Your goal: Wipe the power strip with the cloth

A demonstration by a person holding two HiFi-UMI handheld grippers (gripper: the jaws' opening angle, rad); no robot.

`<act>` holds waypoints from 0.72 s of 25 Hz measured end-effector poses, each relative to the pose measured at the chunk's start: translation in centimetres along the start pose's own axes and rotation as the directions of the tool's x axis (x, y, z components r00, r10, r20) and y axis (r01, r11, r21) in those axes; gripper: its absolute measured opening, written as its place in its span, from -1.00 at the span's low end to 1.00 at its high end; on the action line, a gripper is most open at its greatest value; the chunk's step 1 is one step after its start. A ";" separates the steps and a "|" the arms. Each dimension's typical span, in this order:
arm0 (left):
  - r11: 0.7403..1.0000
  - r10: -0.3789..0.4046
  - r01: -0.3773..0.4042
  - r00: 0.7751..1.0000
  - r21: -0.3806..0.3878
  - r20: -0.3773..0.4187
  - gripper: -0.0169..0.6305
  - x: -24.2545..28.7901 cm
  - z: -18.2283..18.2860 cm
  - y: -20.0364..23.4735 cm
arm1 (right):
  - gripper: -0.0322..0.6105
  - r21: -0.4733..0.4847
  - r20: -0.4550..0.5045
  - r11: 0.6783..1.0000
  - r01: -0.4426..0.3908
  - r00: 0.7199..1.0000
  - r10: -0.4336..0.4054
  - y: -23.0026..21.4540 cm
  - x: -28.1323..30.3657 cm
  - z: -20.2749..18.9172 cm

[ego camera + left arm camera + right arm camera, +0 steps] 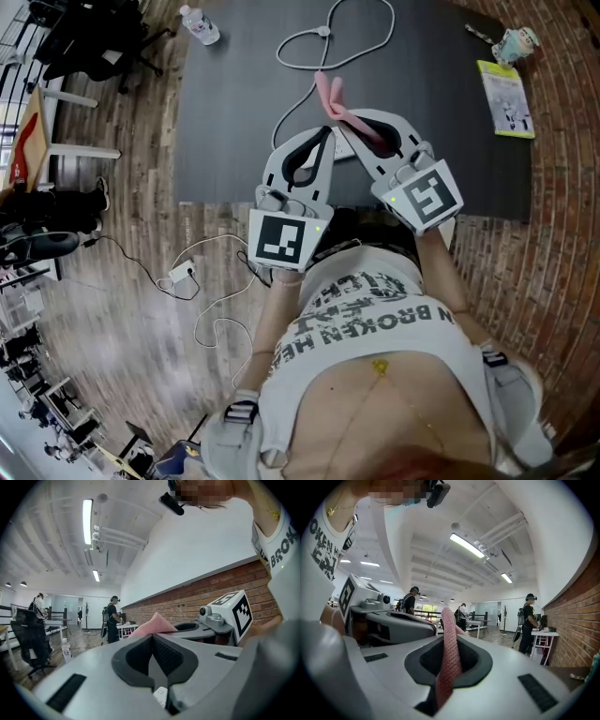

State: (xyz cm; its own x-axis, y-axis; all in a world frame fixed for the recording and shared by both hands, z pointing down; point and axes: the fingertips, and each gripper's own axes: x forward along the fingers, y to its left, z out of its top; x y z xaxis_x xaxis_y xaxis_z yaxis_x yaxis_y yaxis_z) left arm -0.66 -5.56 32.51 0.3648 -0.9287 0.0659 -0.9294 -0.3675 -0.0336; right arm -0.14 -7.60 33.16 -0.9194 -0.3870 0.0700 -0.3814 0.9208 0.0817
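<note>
My right gripper point(350, 118) is shut on a pink cloth point(329, 93), whose free end sticks out past the jaw tips above the black table point(234, 112). In the right gripper view the cloth point(450, 644) runs up between the closed jaws. My left gripper point(327, 133) sits just left of it, jaws shut with nothing seen between the tips point(152, 637). A white cable point(291, 103) loops across the table and runs under the left gripper. Low in the gap behind the left jaws shows a small white piece with holes point(161, 696), likely the power strip.
A water bottle point(200, 23) lies at the table's far left corner. A yellow-green booklet point(506, 98) and a small object point(517, 42) sit at the far right. A white adapter point(181, 273) with cords lies on the wood floor. People stand in the background point(111, 620).
</note>
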 end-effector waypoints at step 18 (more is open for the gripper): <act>1.000 0.001 -0.001 1.000 0.003 -0.016 -0.92 -0.8 -0.8 0.1 | -0.85 -0.006 -0.013 1.000 -0.002 1.000 0.002 0.8 -0.1 -0.2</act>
State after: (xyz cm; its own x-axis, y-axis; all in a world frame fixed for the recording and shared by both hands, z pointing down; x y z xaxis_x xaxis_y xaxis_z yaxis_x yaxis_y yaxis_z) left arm -1.07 -4.80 33.23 0.3628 -0.9283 0.0813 -0.9297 -0.3666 -0.0370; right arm -0.36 -6.85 33.45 -0.9189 -0.3856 0.0829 -0.3787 0.9214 0.0876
